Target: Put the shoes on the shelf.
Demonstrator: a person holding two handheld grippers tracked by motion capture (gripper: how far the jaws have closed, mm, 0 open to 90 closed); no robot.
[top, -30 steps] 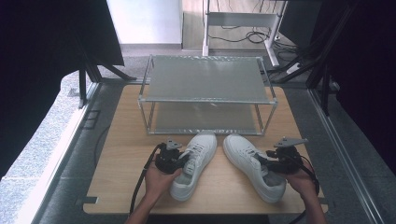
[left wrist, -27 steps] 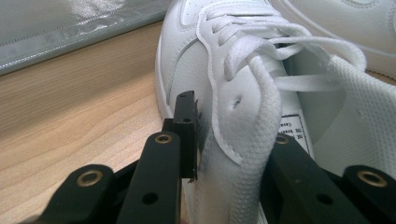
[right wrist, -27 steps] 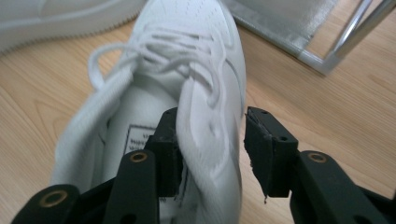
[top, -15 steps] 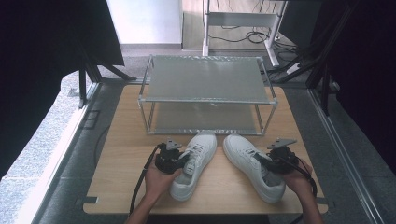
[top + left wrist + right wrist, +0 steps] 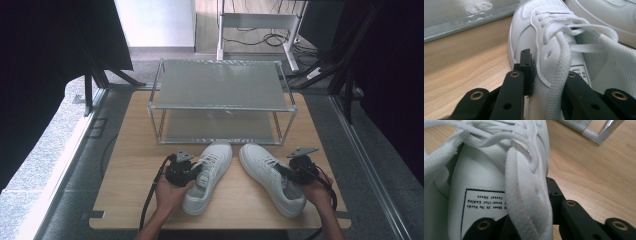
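Sneakers sit side by side on the near half of the wooden worktop (image 5: 125,165), toes fanned apart toward the far side and heels near the front edge. The left tongs (image 5: 192,172) pinch the outer collar wall of the left sneaker (image 5: 210,175): in the left gripper view one jaw presses outside the white upper and the other sits inside the opening, by the tongue. The right tongs (image 5: 285,172) likewise pinch the outer side wall of the right sneaker (image 5: 270,177), one jaw outside against the leather and one inside, next to the printed label (image 5: 486,202).

Just beyond the toes stands a two-tier metal shelf rack (image 5: 220,107), its near legs and lower tier close to the left sneaker's toe. Bare wood lies open to the left of the left hand (image 5: 170,195) and, in a narrower strip, to the right of the right hand (image 5: 317,192), which is close to the worktop's right edge. Little room remains between the heels and the near edge.
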